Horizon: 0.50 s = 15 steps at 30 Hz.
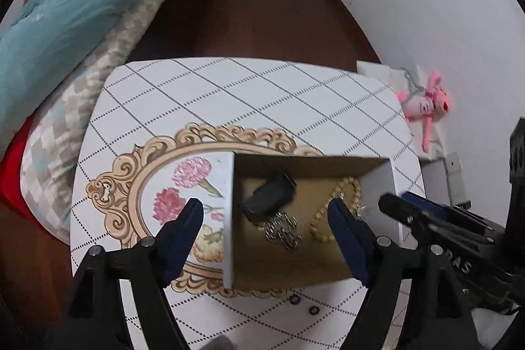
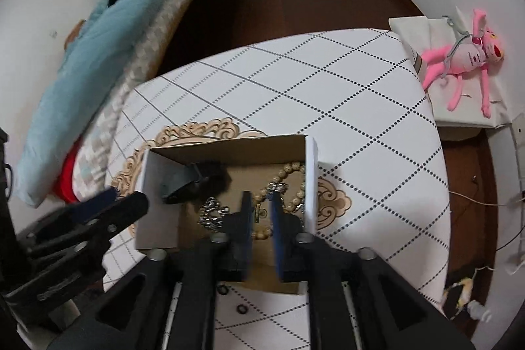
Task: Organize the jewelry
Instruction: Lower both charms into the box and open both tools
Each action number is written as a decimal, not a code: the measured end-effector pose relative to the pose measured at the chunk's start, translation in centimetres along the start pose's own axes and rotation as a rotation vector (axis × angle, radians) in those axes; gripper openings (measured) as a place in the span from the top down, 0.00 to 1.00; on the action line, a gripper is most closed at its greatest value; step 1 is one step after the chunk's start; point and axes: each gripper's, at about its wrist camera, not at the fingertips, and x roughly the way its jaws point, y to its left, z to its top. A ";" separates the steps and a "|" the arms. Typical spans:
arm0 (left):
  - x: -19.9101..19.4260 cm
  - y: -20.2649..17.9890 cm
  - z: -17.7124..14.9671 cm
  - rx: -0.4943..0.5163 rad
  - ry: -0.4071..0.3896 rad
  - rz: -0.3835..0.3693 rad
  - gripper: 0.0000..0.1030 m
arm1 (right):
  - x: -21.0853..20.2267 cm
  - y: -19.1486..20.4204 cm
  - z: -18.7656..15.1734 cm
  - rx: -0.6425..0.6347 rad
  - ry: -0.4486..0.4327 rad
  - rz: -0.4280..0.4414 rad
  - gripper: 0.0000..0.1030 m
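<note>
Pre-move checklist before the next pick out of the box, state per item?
1. Left gripper open and empty: ok, fingers wide apart, straddling the left wall of the cardboard box.
2. Right gripper free to grasp: ok, jaws narrowly open over the box floor, nothing between them.
3. Items in box located: ok, bead bracelet, silver chain, black clip all in view.
4. Chain untangled from beads: cannot tell, they lie close together.
5. Two small rings put away: not ok, they lie on the table outside the box.
6. Grippers clear of each other: ok, apart.
</note>
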 end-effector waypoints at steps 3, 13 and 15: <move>0.2 0.6 0.3 -0.009 0.001 0.025 0.13 | -0.1 -0.2 0.1 -0.005 -0.002 -0.015 0.42; -0.2 1.0 -0.7 0.039 -0.074 0.165 0.00 | -0.8 0.4 -0.9 -0.085 -0.063 -0.330 0.01; -0.6 1.2 -0.8 0.036 -0.082 0.166 0.00 | -1.2 0.4 -1.1 -0.084 -0.076 -0.349 0.01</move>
